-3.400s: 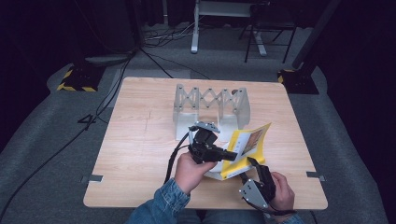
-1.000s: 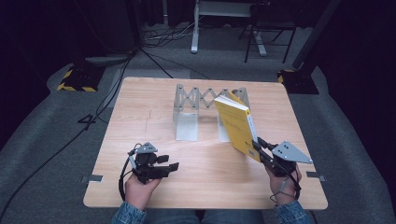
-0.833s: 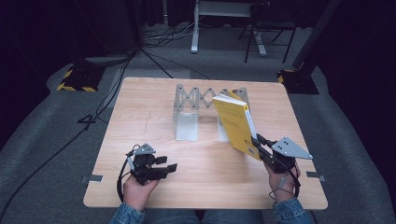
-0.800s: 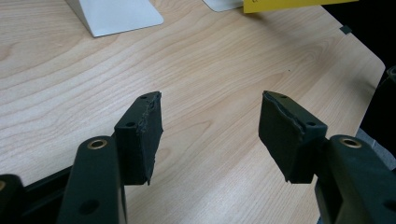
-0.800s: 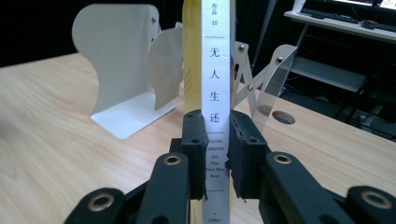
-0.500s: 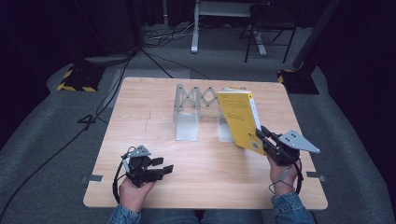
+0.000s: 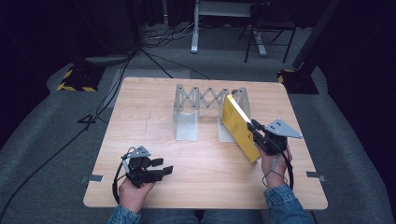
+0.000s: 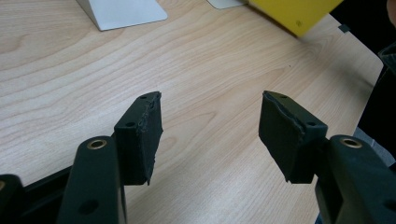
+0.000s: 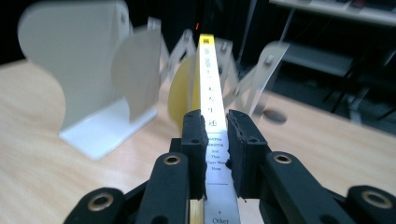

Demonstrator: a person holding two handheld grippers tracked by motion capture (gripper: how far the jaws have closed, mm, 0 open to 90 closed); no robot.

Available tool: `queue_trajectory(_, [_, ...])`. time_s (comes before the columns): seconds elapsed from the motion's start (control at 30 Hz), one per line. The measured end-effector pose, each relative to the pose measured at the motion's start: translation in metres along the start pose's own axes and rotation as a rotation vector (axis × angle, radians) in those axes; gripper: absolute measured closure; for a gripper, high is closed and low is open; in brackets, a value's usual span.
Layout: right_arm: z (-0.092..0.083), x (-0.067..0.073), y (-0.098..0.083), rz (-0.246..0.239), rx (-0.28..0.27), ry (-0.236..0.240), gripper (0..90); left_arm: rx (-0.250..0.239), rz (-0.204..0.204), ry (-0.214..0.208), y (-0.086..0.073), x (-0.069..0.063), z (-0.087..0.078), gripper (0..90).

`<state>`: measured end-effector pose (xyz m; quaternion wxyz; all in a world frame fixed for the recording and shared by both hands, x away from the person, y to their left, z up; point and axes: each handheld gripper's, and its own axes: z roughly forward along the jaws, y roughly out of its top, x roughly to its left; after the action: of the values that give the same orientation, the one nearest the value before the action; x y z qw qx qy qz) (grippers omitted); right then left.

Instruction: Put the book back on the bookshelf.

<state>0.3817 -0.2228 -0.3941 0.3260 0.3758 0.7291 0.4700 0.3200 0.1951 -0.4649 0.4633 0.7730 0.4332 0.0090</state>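
1. The bench (image 7: 154,121) is pale wood with a visible grain and a smooth, matt finish.
2. The expanding book rack (image 7: 187,109) on the bench looks like smooth, light grey painted metal with a dull sheen.
3. The book (image 7: 238,126) beside the rack has a yellow, slightly glossy paper cover and a white printed spine.
4. The fingers (image 8: 140,135) carry matt black, rubbery pads with ragged edges on hard black plastic arms.

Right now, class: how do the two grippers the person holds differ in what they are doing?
The right gripper is shut on the spine of a yellow book; the left gripper stands open with nothing between its jaws. The right gripper holds its book tilted beside the folding rack; the left gripper sits near the table front edge, far from the rack. Both have black jaws.
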Motion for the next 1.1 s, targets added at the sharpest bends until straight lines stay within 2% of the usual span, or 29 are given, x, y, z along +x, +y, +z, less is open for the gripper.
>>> queue_trajectory(0.03, [0.003, 0.001, -0.003, 0.001, 0.022, 0.000, 78.0, 0.000, 0.000, 0.000, 0.000, 0.000, 0.000, 40.0])
queue_trajectory(0.1, [0.005, 0.001, -0.005, 0.000, 0.021, 0.004, 78.1, -0.003, -0.007, 0.004, 0.000, 0.001, -0.001, 40.0])
queue_trajectory(0.17, [0.005, 0.001, -0.004, 0.011, 0.032, 0.009, 78.1, -0.004, -0.006, 0.003, 0.000, 0.001, -0.001, 40.0])
queue_trajectory(0.23, [0.006, 0.000, 0.001, -0.009, 0.061, 0.012, 77.8, -0.001, -0.007, -0.001, 0.000, 0.001, -0.001, 40.0])
queue_trajectory(0.27, [0.007, -0.003, 0.004, 0.005, 0.087, 0.025, 77.6, 0.000, -0.002, -0.003, 0.000, 0.001, -0.001, 40.0])
queue_trajectory(0.3, [0.007, -0.003, 0.004, 0.005, 0.087, 0.025, 77.6, 0.000, -0.002, -0.003, 0.000, 0.001, -0.001, 40.0])
queue_trajectory(0.37, [0.009, -0.010, 0.012, 0.042, 0.154, 0.060, 77.2, 0.001, -0.004, -0.003, 0.001, 0.000, -0.001, 40.0])
queue_trajectory(0.43, [0.013, -0.014, 0.022, 0.020, 0.224, 0.063, 76.8, 0.000, -0.005, -0.002, 0.001, 0.000, -0.001, 40.0])
queue_trajectory(0.47, [0.017, -0.016, 0.030, 0.009, 0.276, 0.080, 76.2, 0.000, -0.005, -0.003, 0.001, 0.000, -0.001, 40.0])
queue_trajectory(0.5, [0.017, -0.016, 0.030, 0.009, 0.276, 0.080, 76.2, 0.000, -0.005, -0.003, 0.001, 0.000, -0.001, 40.1])
queue_trajectory(0.53, [0.020, -0.017, 0.034, 0.000, 0.302, 0.089, 75.7, 0.000, -0.007, -0.002, 0.001, 0.000, -0.001, 40.1])
queue_trajectory(0.6, [0.026, -0.016, 0.042, -0.017, 0.338, 0.095, 72.6, 0.000, 0.000, 0.000, 0.001, 0.001, -0.002, 40.0])
queue_trajectory(0.63, [0.034, -0.012, 0.051, -0.051, 0.366, 0.088, 69.9, -0.001, -0.006, -0.002, 0.001, 0.001, -0.002, 40.0])
queue_trajectory(0.67, [0.034, -0.012, 0.051, -0.051, 0.366, 0.088, 69.9, -0.001, -0.006, -0.002, 0.001, 0.001, -0.002, 40.0])
queue_trajectory(0.77, [0.061, -0.003, 0.061, -0.117, 0.470, 0.072, 66.6, 0.000, -0.005, -0.001, 0.000, 0.001, -0.004, 40.0])
queue_trajectory(0.83, [0.073, 0.001, 0.064, -0.147, 0.493, 0.056, 66.8, 0.001, -0.006, 0.001, -0.001, 0.002, -0.005, 40.0])
queue_trajectory(1.03, [0.094, -0.001, 0.070, -0.124, 0.557, 0.060, 68.8, 0.000, -0.021, 0.009, -0.004, 0.003, -0.008, 40.0])
queue_trajectory(1.1, [0.100, -0.004, 0.075, -0.094, 0.580, 0.074, 73.6, 0.002, -0.018, 0.010, -0.005, 0.004, -0.009, 40.0])
